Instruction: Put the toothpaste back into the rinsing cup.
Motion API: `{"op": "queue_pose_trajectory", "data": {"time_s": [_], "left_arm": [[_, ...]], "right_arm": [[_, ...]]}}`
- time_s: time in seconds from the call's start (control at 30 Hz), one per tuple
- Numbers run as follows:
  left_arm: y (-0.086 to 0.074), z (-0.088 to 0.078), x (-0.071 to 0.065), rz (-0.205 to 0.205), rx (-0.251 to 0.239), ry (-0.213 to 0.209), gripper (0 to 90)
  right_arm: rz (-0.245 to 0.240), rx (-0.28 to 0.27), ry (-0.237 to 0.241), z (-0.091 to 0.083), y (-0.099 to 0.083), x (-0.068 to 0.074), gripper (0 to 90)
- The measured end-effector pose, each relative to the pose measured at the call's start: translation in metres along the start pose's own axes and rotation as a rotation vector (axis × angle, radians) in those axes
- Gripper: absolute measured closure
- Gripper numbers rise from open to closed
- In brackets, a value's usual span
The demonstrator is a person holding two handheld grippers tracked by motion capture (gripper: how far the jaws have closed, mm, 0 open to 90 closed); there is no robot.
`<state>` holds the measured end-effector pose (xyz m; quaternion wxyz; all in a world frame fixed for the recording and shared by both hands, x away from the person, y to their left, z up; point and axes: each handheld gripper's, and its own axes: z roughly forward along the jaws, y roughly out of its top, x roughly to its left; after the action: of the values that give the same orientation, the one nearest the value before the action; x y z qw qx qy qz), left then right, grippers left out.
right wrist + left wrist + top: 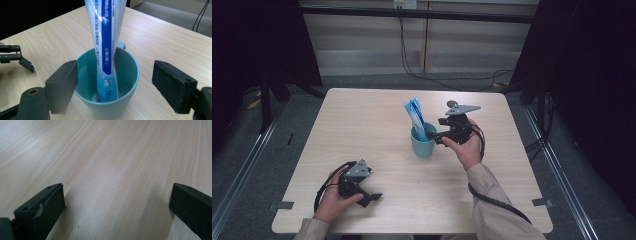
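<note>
Toothpaste tube [108, 37] is stood tilted in teal cup [130, 75] on table [362, 125], flanked by wide-open right tool [435, 136], untouched; left tool [371, 197] is held wide, empty.

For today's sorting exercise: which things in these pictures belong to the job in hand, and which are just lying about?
Part of the job:
toothpaste tube, standing in the cup
teal cup
right gripper, jaws open at the cup

Lying about:
left gripper, open over bare table
cables on the floor behind
</note>
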<state>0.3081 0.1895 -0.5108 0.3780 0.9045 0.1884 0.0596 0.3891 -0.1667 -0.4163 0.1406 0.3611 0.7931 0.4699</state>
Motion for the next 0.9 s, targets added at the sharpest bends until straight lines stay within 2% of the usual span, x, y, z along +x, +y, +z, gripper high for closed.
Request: {"op": "queue_pose_trajectory", "data": {"time_s": [0.53, 0.9], "left_arm": [[0.000, 0.000, 0.000, 0.000, 0.000, 0.000, 0.0], [0.000, 0.000, 0.000, 0.000, 0.000, 0.000, 0.0]], "right_arm": [[-0.005, -0.002, 0.007, -0.020, -0.009, -0.002, 18.6], [-0.024, 0.019, 0.012, -0.030, -0.015, 0.000, 17.3]]}}
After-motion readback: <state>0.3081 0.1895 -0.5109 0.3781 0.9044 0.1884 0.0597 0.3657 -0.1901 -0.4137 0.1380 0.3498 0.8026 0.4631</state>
